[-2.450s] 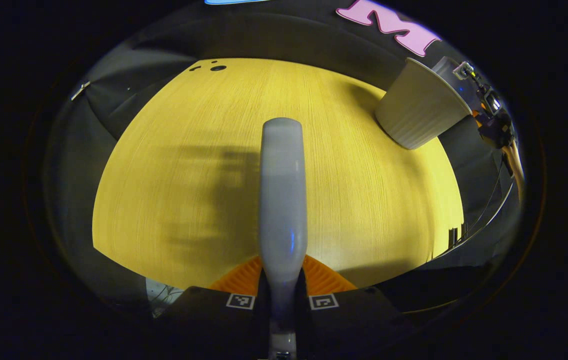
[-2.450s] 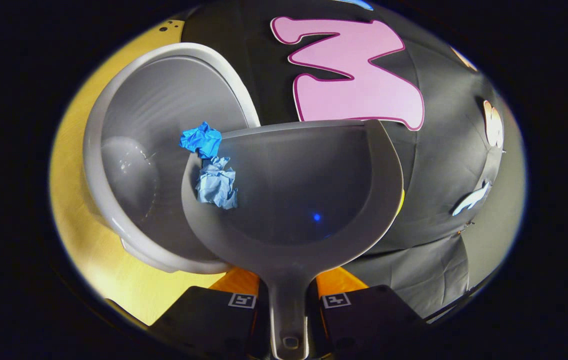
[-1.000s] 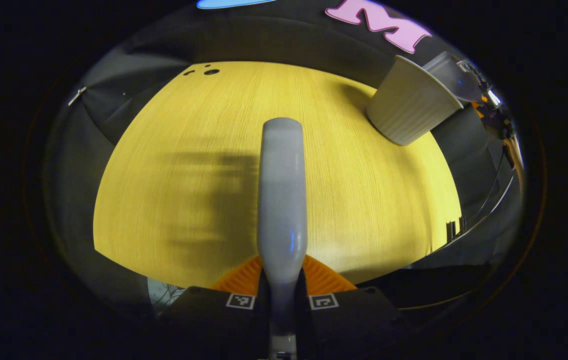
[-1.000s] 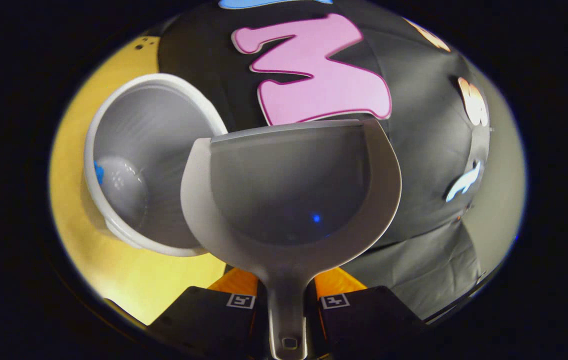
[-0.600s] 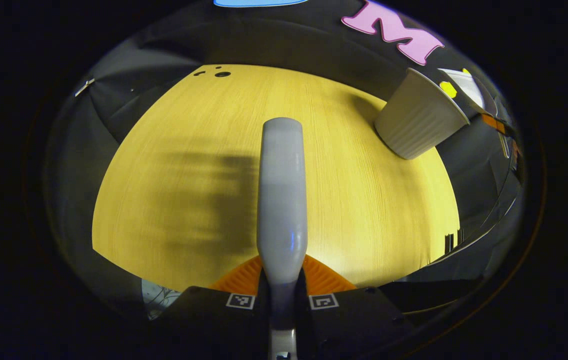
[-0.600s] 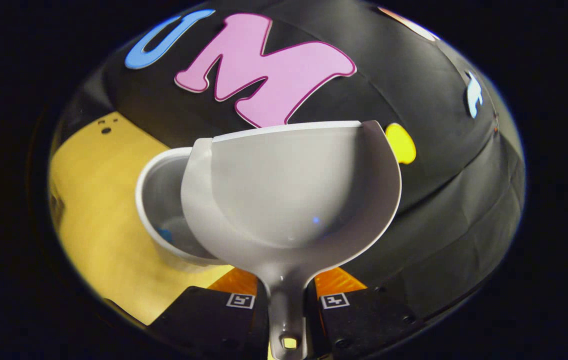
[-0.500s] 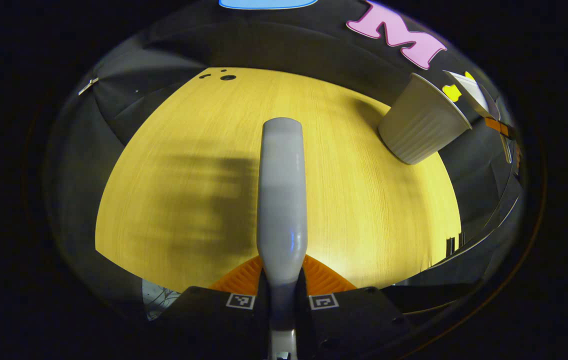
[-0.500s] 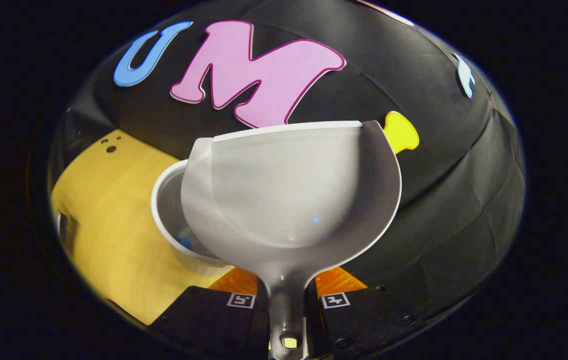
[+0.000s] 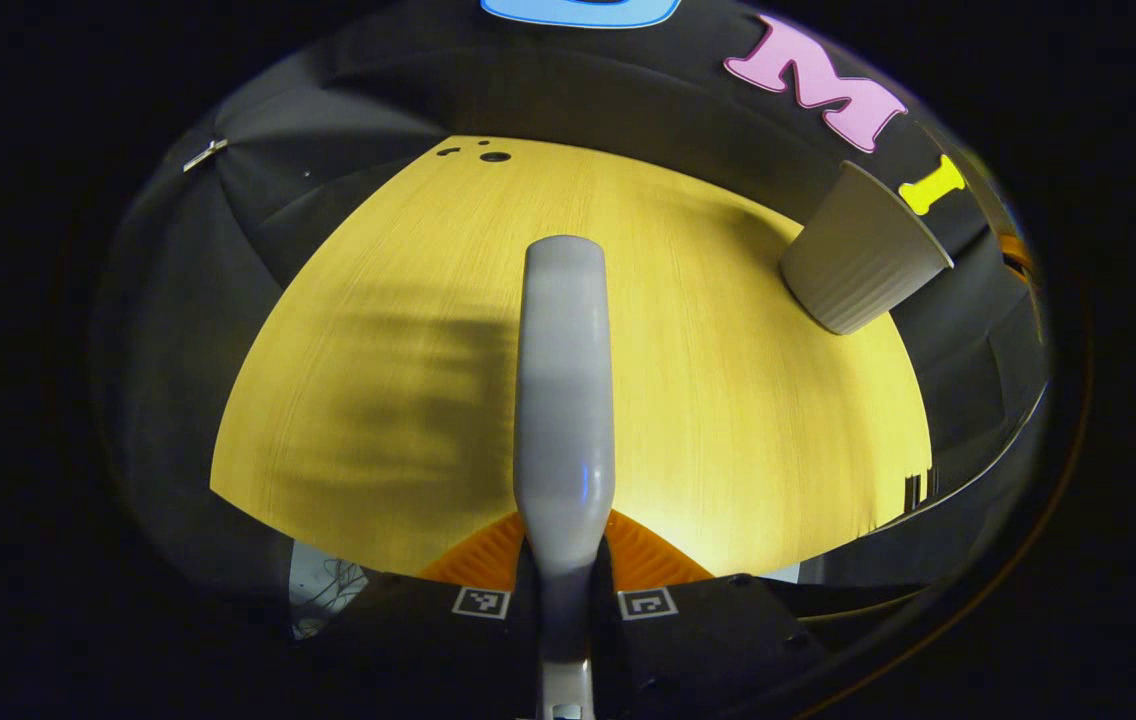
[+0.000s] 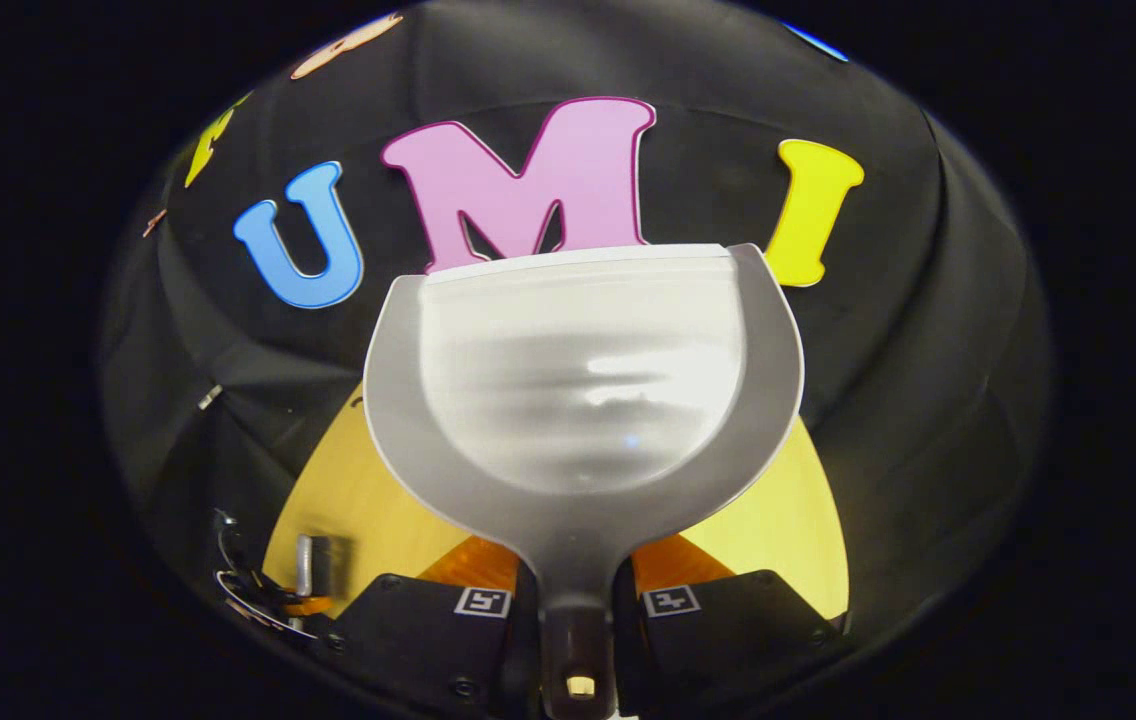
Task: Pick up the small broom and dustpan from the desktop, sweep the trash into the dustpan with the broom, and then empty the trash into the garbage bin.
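Yellow wooden desktop (image 9: 728, 400) is seen bare, no trash on it. Garbage bin (image 9: 863, 262) stands at its far right corner. Dustpan (image 10: 583, 385) is held empty, handle clamped by right gripper (image 10: 576, 610). Broom (image 9: 564, 400) handle is clamped by left gripper (image 9: 564, 605), well apart from bin. Emptying judged done; next, tools to be set down.

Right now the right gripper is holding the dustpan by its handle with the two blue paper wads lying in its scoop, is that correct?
Not quite. The right gripper does hold the dustpan by its handle, but the right gripper view shows the scoop bare, with no blue paper wads lying in it.
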`<state>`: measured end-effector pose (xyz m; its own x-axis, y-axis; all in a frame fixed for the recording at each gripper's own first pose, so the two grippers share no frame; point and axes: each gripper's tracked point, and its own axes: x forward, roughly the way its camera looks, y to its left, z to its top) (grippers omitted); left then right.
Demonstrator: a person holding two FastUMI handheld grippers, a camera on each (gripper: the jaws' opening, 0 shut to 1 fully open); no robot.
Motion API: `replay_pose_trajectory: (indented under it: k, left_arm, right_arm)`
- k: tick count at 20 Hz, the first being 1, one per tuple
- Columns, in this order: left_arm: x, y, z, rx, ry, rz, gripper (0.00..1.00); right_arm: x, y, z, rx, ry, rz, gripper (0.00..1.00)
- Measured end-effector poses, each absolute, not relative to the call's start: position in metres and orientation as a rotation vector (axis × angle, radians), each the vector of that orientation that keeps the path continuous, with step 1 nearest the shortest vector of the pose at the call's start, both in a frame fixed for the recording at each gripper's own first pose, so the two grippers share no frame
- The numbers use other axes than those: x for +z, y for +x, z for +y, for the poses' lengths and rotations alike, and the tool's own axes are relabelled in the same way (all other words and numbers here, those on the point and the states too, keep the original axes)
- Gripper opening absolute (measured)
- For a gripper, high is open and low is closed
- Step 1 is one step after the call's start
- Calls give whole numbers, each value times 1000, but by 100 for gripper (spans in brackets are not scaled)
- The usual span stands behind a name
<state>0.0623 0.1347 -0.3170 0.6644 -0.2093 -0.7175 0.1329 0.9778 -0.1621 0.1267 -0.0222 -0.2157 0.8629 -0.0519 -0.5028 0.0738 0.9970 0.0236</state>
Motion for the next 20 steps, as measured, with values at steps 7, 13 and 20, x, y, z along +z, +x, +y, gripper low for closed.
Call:
replay_pose_trajectory:
  k: [7,13,20]
  left_arm:
    - [-328,62,155,-174,-103,835,25]
    - [-328,77,159,-185,-81,850,29]
    - [-338,107,150,-199,-5,932,22]
  right_arm:
    - [-290,74,107,167,162,693,33]
    - [-399,56,141,195,140,890,33]
    - [-516,63,115,49,120,1068,33]
